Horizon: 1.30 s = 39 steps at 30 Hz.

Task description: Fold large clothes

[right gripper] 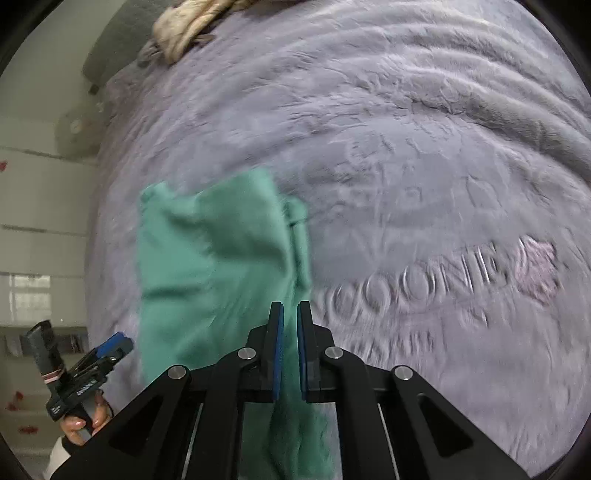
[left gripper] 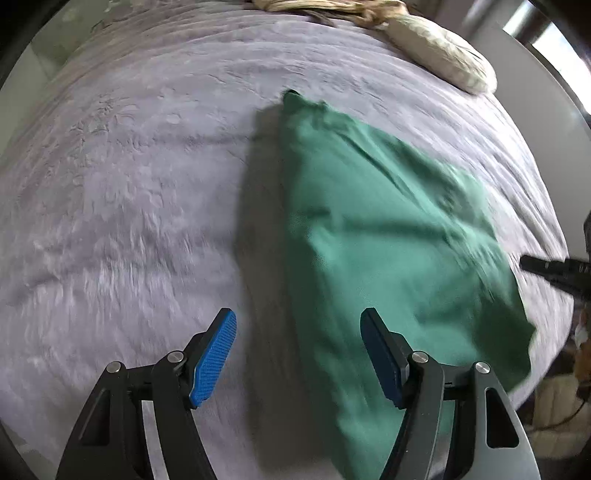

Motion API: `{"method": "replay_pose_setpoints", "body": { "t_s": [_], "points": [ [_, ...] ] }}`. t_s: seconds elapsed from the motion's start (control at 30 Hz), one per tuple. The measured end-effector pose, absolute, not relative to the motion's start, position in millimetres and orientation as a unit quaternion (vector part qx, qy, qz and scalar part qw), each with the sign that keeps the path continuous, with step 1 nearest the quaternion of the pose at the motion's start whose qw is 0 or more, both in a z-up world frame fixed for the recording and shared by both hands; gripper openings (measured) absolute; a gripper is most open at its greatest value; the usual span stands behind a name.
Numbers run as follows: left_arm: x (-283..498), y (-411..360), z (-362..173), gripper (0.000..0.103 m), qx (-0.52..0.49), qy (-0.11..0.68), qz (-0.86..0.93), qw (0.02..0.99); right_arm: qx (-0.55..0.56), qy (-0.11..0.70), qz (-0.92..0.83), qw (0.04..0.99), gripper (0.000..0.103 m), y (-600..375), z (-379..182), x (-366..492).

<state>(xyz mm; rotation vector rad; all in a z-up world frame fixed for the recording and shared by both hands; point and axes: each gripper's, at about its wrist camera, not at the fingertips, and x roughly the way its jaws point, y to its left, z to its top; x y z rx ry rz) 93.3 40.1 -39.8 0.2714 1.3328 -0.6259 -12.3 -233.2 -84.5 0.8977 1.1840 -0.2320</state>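
Observation:
A green garment (left gripper: 388, 243) hangs and drapes above a grey plush blanket (left gripper: 129, 184); it is motion-blurred. My left gripper (left gripper: 299, 332) is open and empty, its blue pads (left gripper: 214, 358) apart, just left of the garment's lower edge. My right gripper (right gripper: 290, 325) is shut on the green garment (right gripper: 218, 266), with cloth pinched between its pads and hanging below. The left gripper (right gripper: 110, 347) also shows at the lower left of the right wrist view, held in a hand. The right gripper's tip (left gripper: 546, 267) shows at the right edge of the left wrist view.
The grey blanket (right gripper: 424, 147) covers a bed and bears embossed letters and a pink patch (right gripper: 537, 273). A cream bundle of cloth (left gripper: 439, 55) lies at the bed's far edge; it also shows in the right wrist view (right gripper: 184, 29). A wall and floor lie beyond the bed.

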Motion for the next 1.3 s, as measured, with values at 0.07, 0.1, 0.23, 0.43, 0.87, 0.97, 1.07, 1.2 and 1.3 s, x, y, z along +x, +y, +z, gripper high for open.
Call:
{"method": "replay_pose_setpoints", "body": {
  "t_s": [0.07,0.1,0.23,0.43,0.87,0.97,1.07,1.2,1.3],
  "points": [
    [72.1,47.9,-38.7,0.071,0.137,0.609,-0.293,0.725,0.402,0.536,-0.094,0.737,0.006,-219.6,-70.1,-20.3],
    [62.1,55.9,-38.5,0.071,0.143,0.613,-0.293,0.72,0.4,0.535,-0.087,0.739,0.006,-212.4,-64.0,-23.2],
    [34.3,72.6,-59.8,0.071,0.147,0.64,-0.287,0.697,0.394,0.537,-0.059,0.743,0.006,-183.4,-49.0,-28.5],
    [19.8,88.0,-66.7,0.072,0.133,0.639,-0.281,0.704,0.351,0.568,-0.021,0.744,0.006,-138.5,-43.5,-36.4],
    [1.8,95.2,-65.1,0.072,0.137,0.634,-0.275,0.71,0.364,0.627,-0.089,0.683,0.005,-140.2,-109.6,-81.1],
    [0.2,93.2,-63.7,0.072,0.141,0.635,-0.268,0.711,0.381,0.621,-0.102,0.678,0.005,-140.9,-115.1,-87.7],
    [-0.1,92.4,-62.2,0.072,0.142,0.637,-0.261,0.711,0.383,0.622,-0.109,0.674,0.005,-141.0,-118.5,-86.8],
    [1.5,93.0,-60.9,0.072,0.137,0.644,-0.253,0.709,0.366,0.631,-0.111,0.675,0.005,-134.4,-117.8,-81.8],
    [3.7,93.3,-59.5,0.072,0.136,0.648,-0.249,0.707,0.364,0.633,-0.117,0.673,0.005,-130.5,-120.2,-78.5]
  ]
}}
